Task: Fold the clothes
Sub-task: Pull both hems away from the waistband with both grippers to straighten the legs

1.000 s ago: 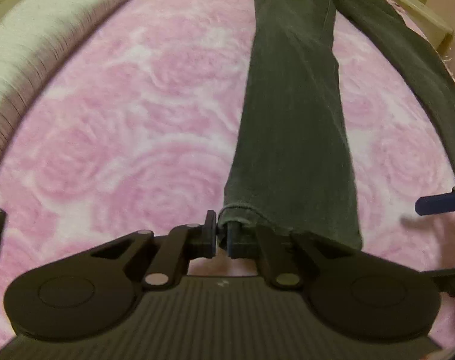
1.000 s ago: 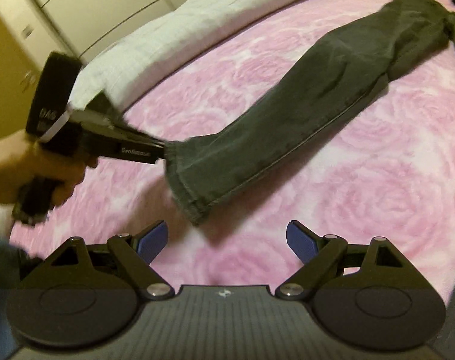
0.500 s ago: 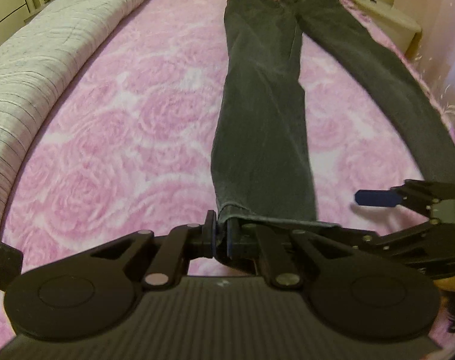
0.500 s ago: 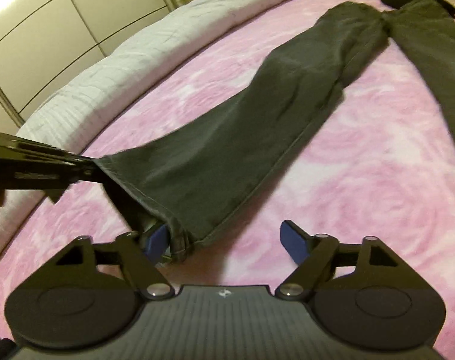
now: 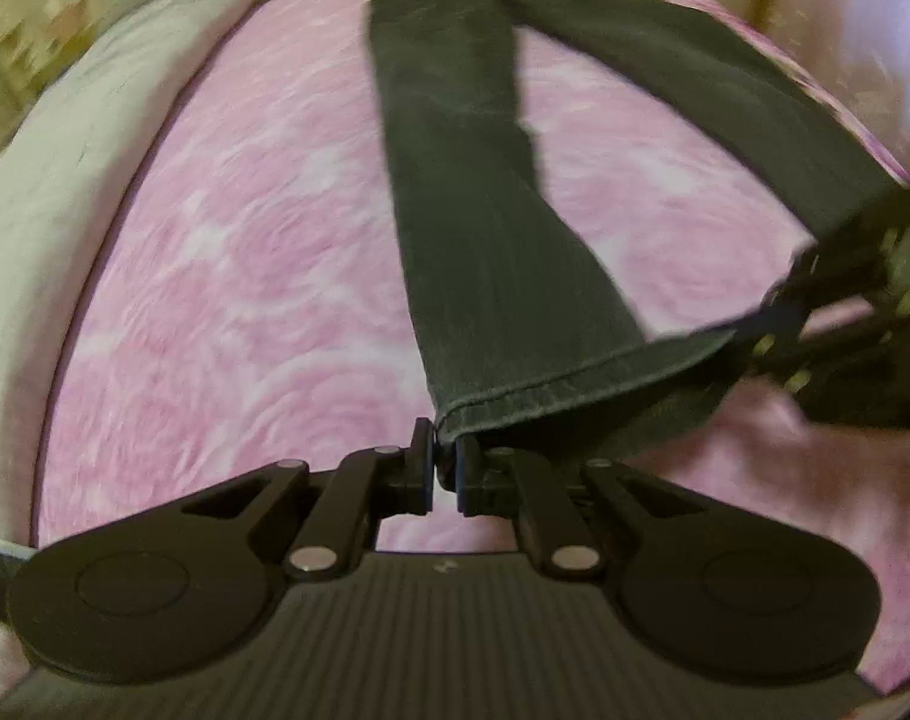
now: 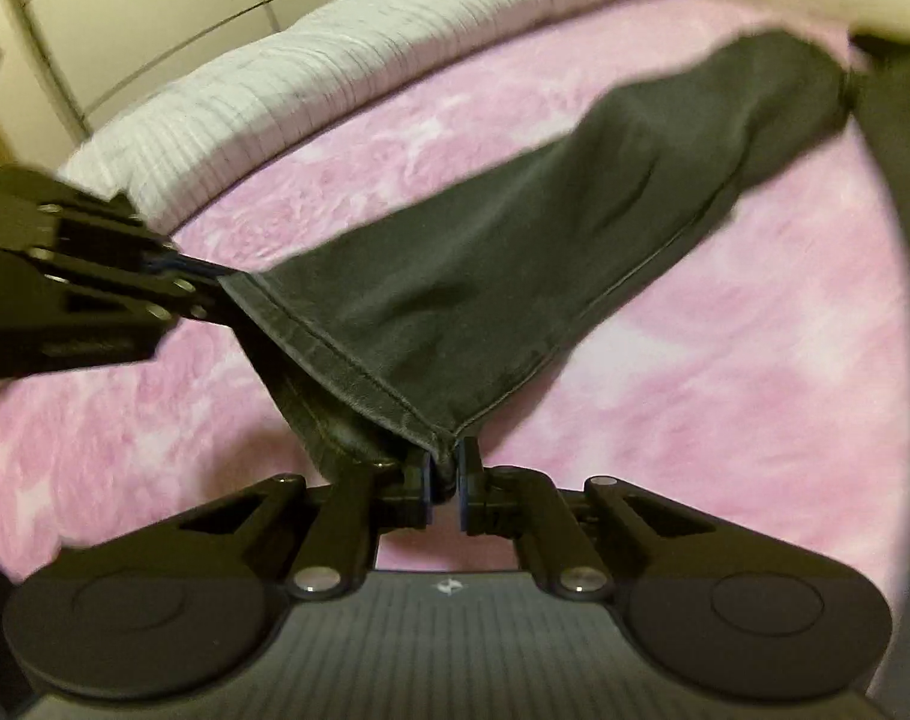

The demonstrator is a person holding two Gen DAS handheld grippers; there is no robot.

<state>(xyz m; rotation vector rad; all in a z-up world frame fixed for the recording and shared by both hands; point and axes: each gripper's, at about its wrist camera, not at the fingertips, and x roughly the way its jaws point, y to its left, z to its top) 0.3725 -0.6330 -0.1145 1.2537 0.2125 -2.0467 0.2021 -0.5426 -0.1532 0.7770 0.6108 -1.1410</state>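
Note:
Dark grey jeans (image 5: 467, 192) lie stretched out on a pink rose-patterned blanket (image 5: 227, 276). My left gripper (image 5: 446, 468) is shut on the left corner of one leg's hem. My right gripper (image 6: 446, 474) is shut on the other corner of that same hem (image 6: 347, 378). The hem is lifted off the blanket and pulled taut between the two. The right gripper (image 5: 773, 324) shows at the right of the left wrist view. The left gripper (image 6: 209, 291) shows at the left of the right wrist view. The second leg (image 5: 725, 78) lies flat to the right.
A white striped duvet roll (image 6: 311, 78) runs along the far-left side of the bed. Pale cabinet doors (image 6: 143, 6) stand behind it. Both views are blurred by motion.
The right gripper, open a second ago, has closed on the free corner of the hem. Both grippers have raised the hem off the blanket.

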